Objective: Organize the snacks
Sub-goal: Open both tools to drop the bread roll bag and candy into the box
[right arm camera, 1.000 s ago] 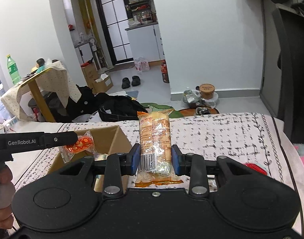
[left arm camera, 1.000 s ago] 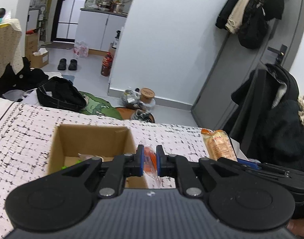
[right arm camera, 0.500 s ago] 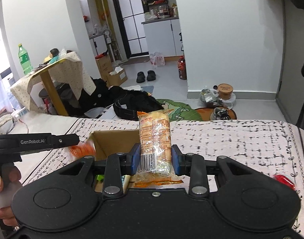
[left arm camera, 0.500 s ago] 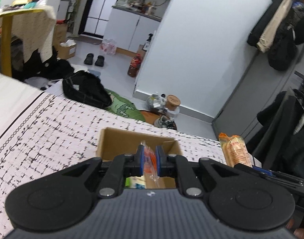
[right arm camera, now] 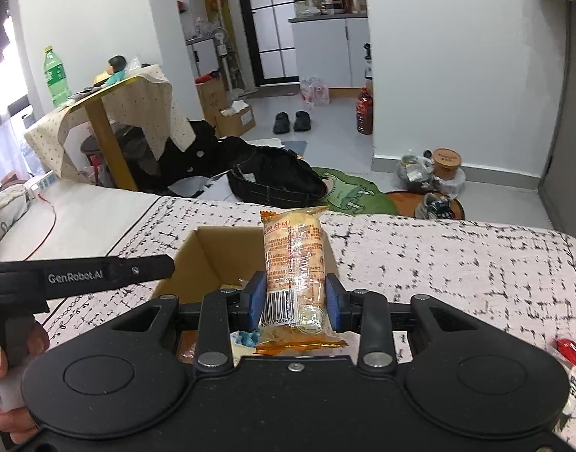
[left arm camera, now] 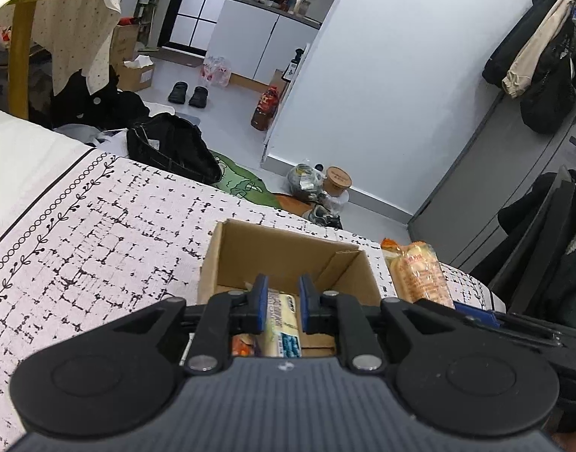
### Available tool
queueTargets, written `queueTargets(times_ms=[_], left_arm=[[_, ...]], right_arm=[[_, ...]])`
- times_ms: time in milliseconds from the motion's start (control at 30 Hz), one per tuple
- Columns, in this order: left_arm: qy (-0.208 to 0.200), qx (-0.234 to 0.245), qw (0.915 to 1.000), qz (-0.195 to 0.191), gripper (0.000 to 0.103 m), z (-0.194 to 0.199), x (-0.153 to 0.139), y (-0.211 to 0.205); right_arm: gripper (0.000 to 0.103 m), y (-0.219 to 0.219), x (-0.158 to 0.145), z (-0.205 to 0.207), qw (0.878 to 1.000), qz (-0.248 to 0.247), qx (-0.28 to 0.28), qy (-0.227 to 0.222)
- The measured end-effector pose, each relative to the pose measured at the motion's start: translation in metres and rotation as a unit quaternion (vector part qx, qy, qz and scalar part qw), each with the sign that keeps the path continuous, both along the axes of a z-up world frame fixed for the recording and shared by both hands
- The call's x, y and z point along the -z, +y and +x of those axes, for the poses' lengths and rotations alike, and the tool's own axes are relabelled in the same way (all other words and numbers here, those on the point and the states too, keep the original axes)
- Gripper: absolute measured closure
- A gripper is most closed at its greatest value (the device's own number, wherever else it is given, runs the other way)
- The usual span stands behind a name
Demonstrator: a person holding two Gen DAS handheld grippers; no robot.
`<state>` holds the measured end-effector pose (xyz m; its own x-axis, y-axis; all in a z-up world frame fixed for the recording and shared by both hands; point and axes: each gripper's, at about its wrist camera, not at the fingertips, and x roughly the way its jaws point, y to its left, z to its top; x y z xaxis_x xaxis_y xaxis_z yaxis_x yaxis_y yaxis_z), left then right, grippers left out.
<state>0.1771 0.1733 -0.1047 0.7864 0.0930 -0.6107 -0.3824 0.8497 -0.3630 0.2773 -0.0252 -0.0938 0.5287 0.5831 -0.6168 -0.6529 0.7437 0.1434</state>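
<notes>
In our right gripper (right arm camera: 294,303) we hold the bread packet (right arm camera: 294,275) upright, its long axis pointing away from us, barcode end nearest. The fingers (right arm camera: 256,301) are easing apart, yet both pads touch its sides. Our left gripper (left arm camera: 282,303) holds nothing; its fingers (left arm camera: 259,301) are parting, a small gap between them. Just beyond, the cardboard box (left arm camera: 250,248) sits open on the patterned bed cover (left arm camera: 99,233), snacks inside.
</notes>
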Motion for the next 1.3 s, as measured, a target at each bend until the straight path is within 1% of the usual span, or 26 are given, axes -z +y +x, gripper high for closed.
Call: queueTargets(times_ms=[33, 67, 100, 167, 233, 267, 333, 367, 400, 433, 467, 533, 700, 967, 1067, 1200, 1300], left_arm=[[0.001, -0.001, 1.0000, -0.002, 0.087, 0.000, 0.000, 0.001], [0.002, -0.002, 1.0000, -0.003, 0.085, 0.000, 0.001, 0.001], [0.003, -0.002, 1.0000, -0.004, 0.082, 0.000, 0.002, 0.002], [0.006, -0.003, 1.0000, -0.003, 0.077, 0.001, 0.003, 0.002], [0.008, -0.003, 1.0000, -0.001, 0.066, 0.001, 0.003, 0.001], [0.008, -0.002, 1.0000, -0.002, 0.062, 0.001, 0.004, 0.000], [0.008, 0.001, 1.0000, -0.002, 0.048, 0.002, 0.004, -0.003], [0.009, 0.003, 1.0000, 0.002, 0.044, 0.003, 0.004, -0.005], [0.010, 0.004, 0.9999, 0.005, 0.037, 0.003, 0.004, -0.007], [0.011, 0.006, 0.9999, 0.007, 0.031, 0.004, 0.004, -0.009], [0.013, 0.009, 0.9998, 0.010, 0.028, 0.004, 0.003, -0.012], [0.015, 0.014, 0.9997, 0.014, 0.021, 0.006, 0.003, -0.017], [0.026, 0.026, 0.9989, 0.030, 0.016, 0.010, 0.004, -0.034], [0.035, 0.050, 0.9968, 0.052, 0.014, 0.014, 0.006, -0.059], [0.036, 0.050, 0.9964, 0.057, 0.010, 0.015, 0.006, -0.067], [0.041, 0.055, 0.9950, 0.072, 0.008, 0.016, 0.006, -0.078], [0.048, 0.064, 0.9939, 0.076, 0.007, 0.017, 0.008, -0.087]], right_arm=[[0.064, 0.001, -0.001, -0.001, 1.000, 0.003, -0.008, -0.003], [0.051, 0.001, -0.002, -0.003, 1.000, 0.004, -0.013, -0.007], [0.044, 0.000, -0.003, -0.004, 1.000, 0.002, -0.011, -0.012], [0.044, -0.004, -0.004, -0.008, 1.000, -0.001, -0.006, -0.024], [0.043, -0.010, -0.004, -0.008, 1.000, -0.007, -0.001, -0.023], [0.042, -0.015, -0.004, -0.008, 1.000, -0.008, 0.005, -0.019], [0.039, -0.024, -0.005, -0.006, 1.000, -0.005, 0.014, -0.014], [0.035, -0.029, -0.005, -0.006, 1.000, -0.003, 0.019, -0.014], [0.030, -0.034, -0.005, -0.006, 1.000, -0.003, 0.024, -0.014], [0.028, -0.039, -0.006, -0.006, 0.999, -0.002, 0.028, -0.015], [0.024, -0.044, -0.007, -0.007, 0.999, -0.001, 0.032, -0.016], [0.023, -0.054, -0.007, -0.007, 0.999, 0.001, 0.038, -0.014], [0.018, -0.079, -0.005, -0.007, 0.998, 0.002, 0.055, -0.007], [0.017, -0.113, 0.002, -0.006, 0.997, 0.008, 0.080, 0.004], [0.017, -0.123, 0.005, -0.007, 0.996, 0.010, 0.087, 0.007], [0.012, -0.137, 0.009, -0.009, 0.995, 0.017, 0.095, 0.013], [0.007, -0.148, 0.011, -0.010, 0.994, 0.023, 0.102, 0.018]])
